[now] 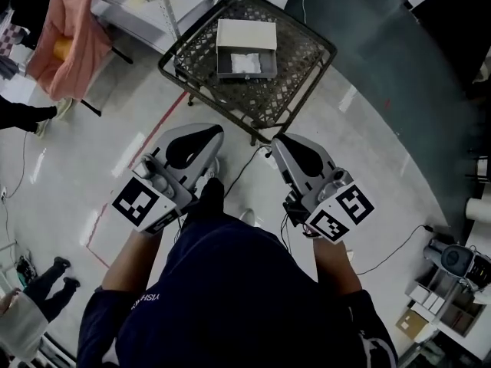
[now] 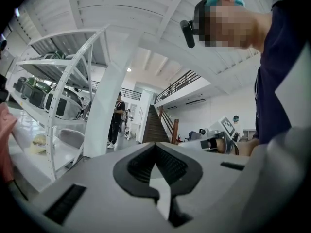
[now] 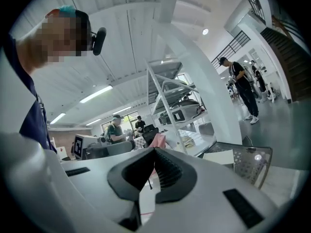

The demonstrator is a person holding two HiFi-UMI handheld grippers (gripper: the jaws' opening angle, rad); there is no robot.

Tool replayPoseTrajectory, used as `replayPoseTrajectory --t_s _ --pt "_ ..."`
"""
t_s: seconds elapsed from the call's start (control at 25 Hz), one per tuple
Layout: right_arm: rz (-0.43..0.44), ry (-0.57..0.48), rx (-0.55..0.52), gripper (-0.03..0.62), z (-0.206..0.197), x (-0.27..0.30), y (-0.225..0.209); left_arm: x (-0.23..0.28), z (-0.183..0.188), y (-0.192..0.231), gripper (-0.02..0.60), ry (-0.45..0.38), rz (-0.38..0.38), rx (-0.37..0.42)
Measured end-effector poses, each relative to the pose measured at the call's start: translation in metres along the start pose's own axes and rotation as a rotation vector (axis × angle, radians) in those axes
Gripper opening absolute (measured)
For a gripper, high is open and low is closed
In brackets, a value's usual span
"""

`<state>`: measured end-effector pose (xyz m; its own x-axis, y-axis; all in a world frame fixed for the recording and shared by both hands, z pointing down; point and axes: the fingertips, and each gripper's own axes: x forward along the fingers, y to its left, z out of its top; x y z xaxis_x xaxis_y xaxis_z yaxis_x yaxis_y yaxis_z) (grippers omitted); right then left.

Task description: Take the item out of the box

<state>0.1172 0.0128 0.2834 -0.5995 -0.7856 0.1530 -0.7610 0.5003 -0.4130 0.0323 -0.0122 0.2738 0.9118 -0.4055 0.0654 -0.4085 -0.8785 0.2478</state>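
Note:
A white box (image 1: pixel 245 35) lies on a dark wire-mesh table (image 1: pixel 307 75) ahead of me, its grey drawer pulled out toward me. In the drawer rests a white crumpled item (image 1: pixel 245 62). My left gripper (image 1: pixel 201 134) and right gripper (image 1: pixel 281 141) are held close to my body, well short of the table, side by side and tilted upward. Both are shut with nothing between the jaws. In the right gripper view the right gripper (image 3: pixel 155 150) points over the table's corner (image 3: pixel 250 165) and the box (image 3: pixel 219 156). The left gripper (image 2: pixel 155 146) faces the room, away from the box.
A pink cloth (image 1: pixel 70 41) hangs on a rack at far left beside a white shelf frame (image 1: pixel 165 6). A black cable (image 1: pixel 244 169) and a red tape line (image 1: pixel 165 117) cross the floor. A person (image 1: pixel 34 297) stands at lower left; equipment and boxes (image 1: pixel 449 271) sit at lower right.

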Motion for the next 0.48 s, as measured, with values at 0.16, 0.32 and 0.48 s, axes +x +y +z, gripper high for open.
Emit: replayPoseTrajectory --t_s 0.16,0.32,0.48 --pt "-0.032 0.021 0.012 0.025 0.001 0.045 -0.029 0.016 0.001 0.057 0.008 0.005 -0.005 -0.01" --pt "-0.06 0.048 0.022 0.025 0.0 0.085 -0.052 0.026 -0.003 0.102 0.008 0.012 -0.011 -0.034" --pt "-0.094 0.076 0.028 0.025 -0.005 0.12 -0.076 0.032 -0.012 0.141 0.008 0.028 -0.022 -0.063"
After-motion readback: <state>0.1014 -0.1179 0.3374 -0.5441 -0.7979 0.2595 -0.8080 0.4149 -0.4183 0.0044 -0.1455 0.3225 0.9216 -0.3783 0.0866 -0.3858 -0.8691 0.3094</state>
